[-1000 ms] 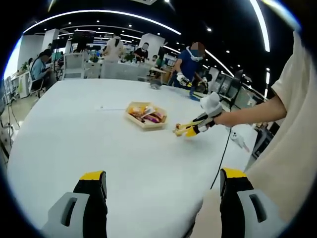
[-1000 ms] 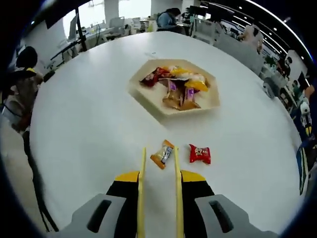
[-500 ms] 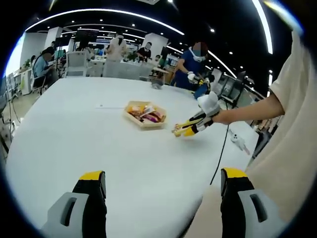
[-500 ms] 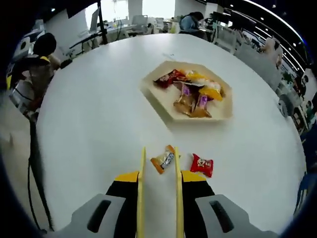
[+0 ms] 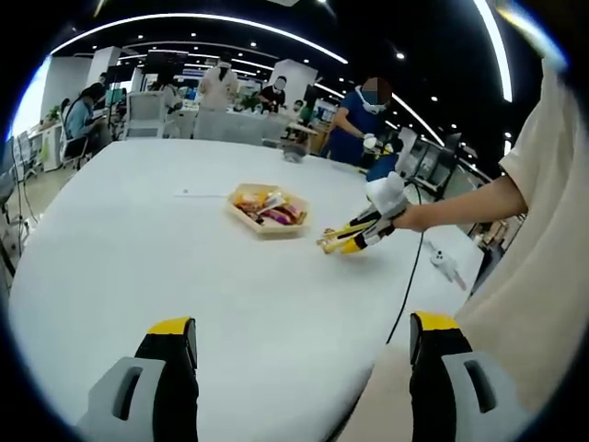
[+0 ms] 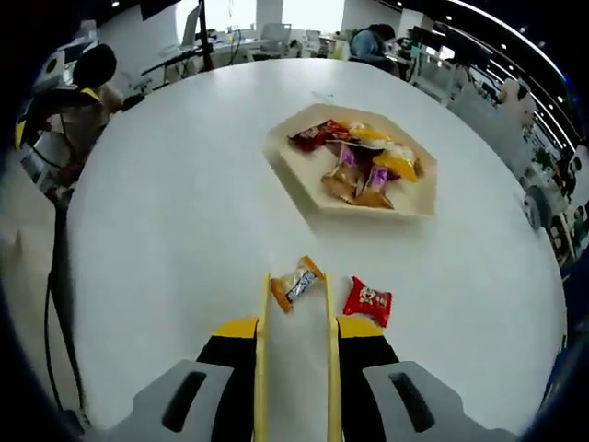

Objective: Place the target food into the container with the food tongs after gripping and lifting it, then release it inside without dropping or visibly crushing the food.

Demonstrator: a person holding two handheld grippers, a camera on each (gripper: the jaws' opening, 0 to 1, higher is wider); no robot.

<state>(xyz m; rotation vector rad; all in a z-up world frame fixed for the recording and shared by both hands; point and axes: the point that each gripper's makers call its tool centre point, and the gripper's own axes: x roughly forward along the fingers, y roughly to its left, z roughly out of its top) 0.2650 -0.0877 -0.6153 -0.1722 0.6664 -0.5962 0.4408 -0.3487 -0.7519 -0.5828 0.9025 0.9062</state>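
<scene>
The right gripper (image 6: 294, 287), clamped on the yellow food tongs (image 6: 263, 350), has edged forward; the orange candy (image 6: 294, 284) now sits between the tips, seemingly not yet pinched, on the counter (image 6: 166, 212) short of the tray (image 6: 419, 198); left gripper (image 5: 299, 345) jaws stand spread, empty.

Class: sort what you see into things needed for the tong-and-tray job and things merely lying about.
Needed:
yellow food tongs
orange wrapped snack
red wrapped snack
tan hexagonal tray
right gripper

Lying about:
white round table
idle left gripper
</scene>
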